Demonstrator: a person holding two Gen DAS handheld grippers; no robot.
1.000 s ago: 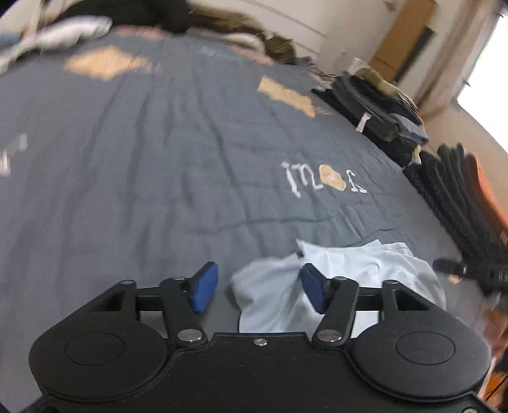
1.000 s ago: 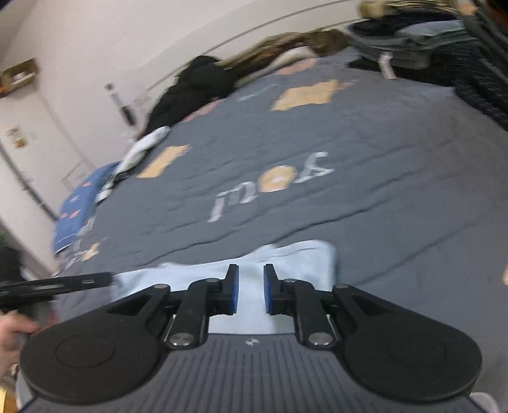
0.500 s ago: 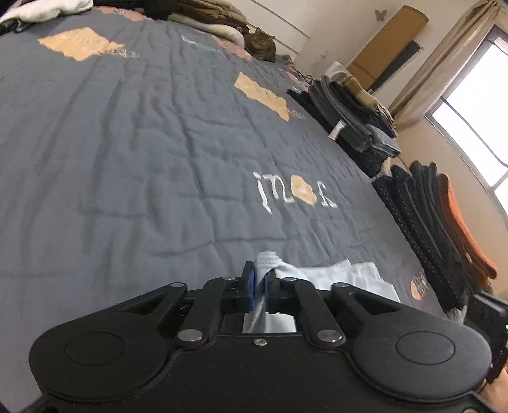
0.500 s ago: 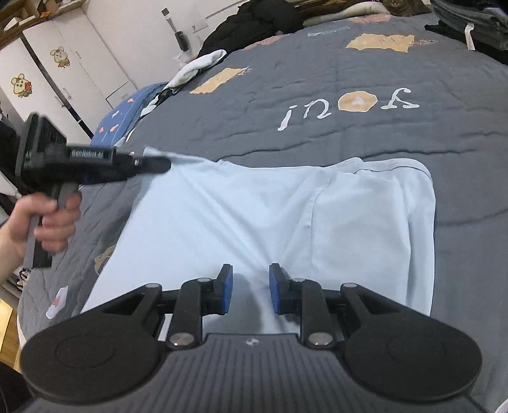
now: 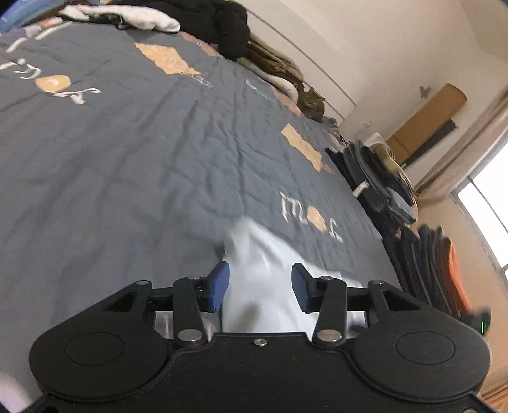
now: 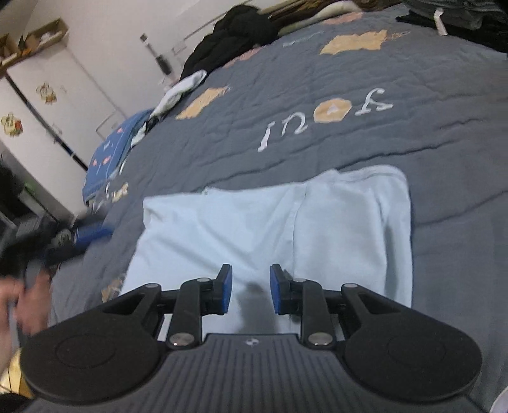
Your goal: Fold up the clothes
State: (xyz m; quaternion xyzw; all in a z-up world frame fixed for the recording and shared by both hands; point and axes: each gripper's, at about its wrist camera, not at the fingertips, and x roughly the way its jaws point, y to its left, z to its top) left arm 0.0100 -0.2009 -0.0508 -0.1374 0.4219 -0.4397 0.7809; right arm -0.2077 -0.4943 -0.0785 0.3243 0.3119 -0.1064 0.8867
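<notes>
A pale blue garment (image 6: 273, 222) lies spread flat on the grey quilted bed (image 6: 349, 79). My right gripper (image 6: 250, 289) is open above its near edge and holds nothing. In the left wrist view a corner of the same garment (image 5: 260, 263) lies between the blue pads of my left gripper (image 5: 258, 286), which is open and not clamping the cloth. The left gripper also shows blurred at the bed's left edge in the right wrist view (image 6: 63, 235).
Stacks of folded dark clothes (image 5: 381, 178) and dark and orange items (image 5: 438, 270) line the bed's right side. Unfolded black and white clothes (image 5: 190, 19) are heaped at the far end. A blue patterned cloth (image 6: 108, 155) lies at the left edge.
My left gripper was shut on the garment's corner half a second ago and is now open, off the cloth. My right gripper has opened wider. The garment now lies flatter on the bed.
</notes>
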